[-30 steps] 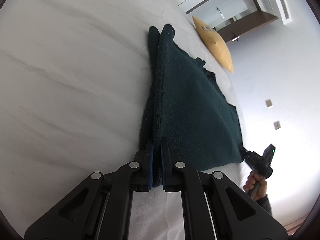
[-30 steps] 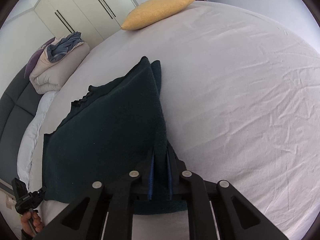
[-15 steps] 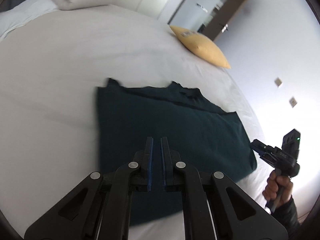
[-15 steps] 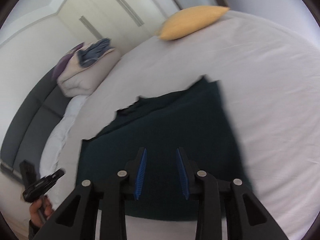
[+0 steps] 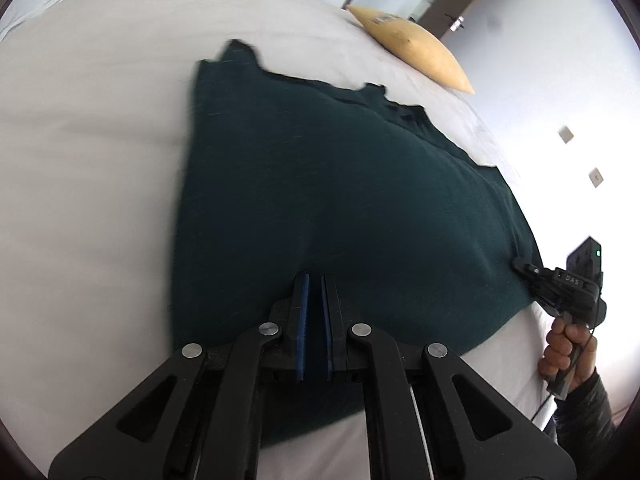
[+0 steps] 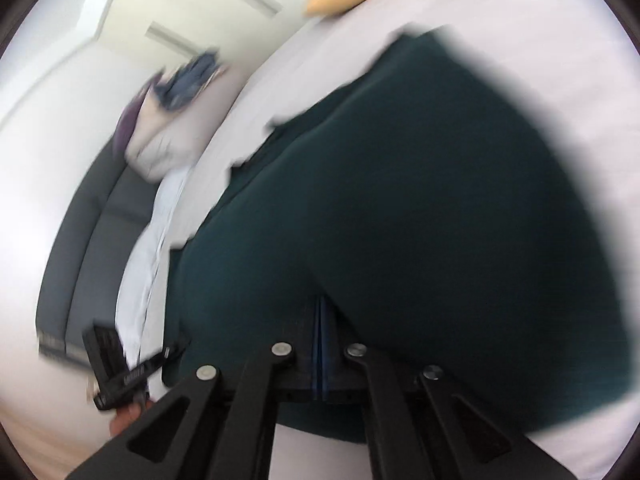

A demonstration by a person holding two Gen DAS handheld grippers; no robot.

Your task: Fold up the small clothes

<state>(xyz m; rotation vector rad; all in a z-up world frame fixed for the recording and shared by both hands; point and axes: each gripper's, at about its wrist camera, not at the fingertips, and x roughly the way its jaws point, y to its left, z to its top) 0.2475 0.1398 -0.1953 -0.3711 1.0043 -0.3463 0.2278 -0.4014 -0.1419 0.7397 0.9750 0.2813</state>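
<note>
We find the dark green garment (image 5: 340, 200) on the white bed (image 5: 88, 160), left gripper (image 5: 315, 280) slightly parted and gripping nothing, right gripper (image 6: 322, 304) clenched.

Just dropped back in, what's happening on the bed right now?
A person with two handheld grippers is folding a dark green garment spread on the white bed. The left gripper sits over its near edge, jaws almost closed with a thin gap. The right gripper looks closed on a raised ridge of the fabric, though that view is blurred.
</note>
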